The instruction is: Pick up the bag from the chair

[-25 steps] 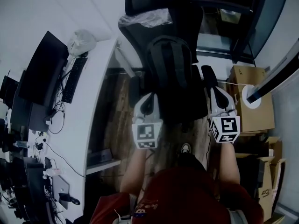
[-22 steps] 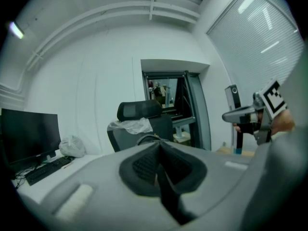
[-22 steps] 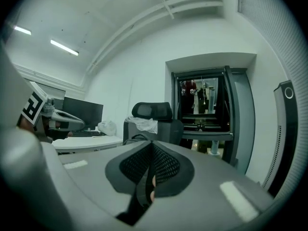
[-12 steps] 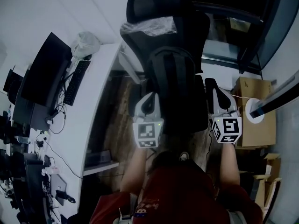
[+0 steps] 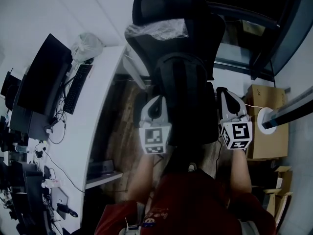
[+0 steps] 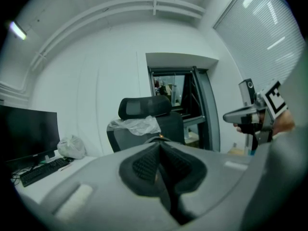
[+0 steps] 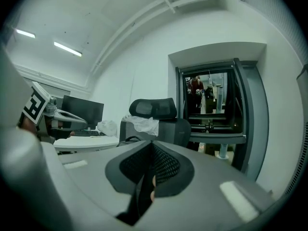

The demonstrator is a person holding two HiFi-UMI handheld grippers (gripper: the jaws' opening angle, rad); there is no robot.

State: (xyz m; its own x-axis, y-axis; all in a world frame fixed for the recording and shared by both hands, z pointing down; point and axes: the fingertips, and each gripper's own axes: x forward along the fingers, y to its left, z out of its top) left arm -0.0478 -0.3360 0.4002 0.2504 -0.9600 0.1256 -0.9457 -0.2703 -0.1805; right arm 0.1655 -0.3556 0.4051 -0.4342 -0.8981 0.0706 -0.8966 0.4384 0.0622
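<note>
A black backpack stands upright on the seat of a black office chair, leaning on the backrest. My left gripper hovers at the bag's left side, and my right gripper at its right side near the armrest. Both are shut with nothing between the jaws and neither touches the bag. In the left gripper view the gripper points at the chair, and the bag's top loop peeks just over the jaws. In the right gripper view the gripper faces the chair, with the bag low at the left.
Crumpled clear plastic lies over the chair's backrest. A white desk with a monitor, a keyboard and a white plastic bag runs along the left. Cardboard boxes stand at the right, and a dark glass doorway is behind the chair.
The chair and bag sit lower and larger in the head view, so I have come closer. Both grippers stay shut at the bag's two sides.
</note>
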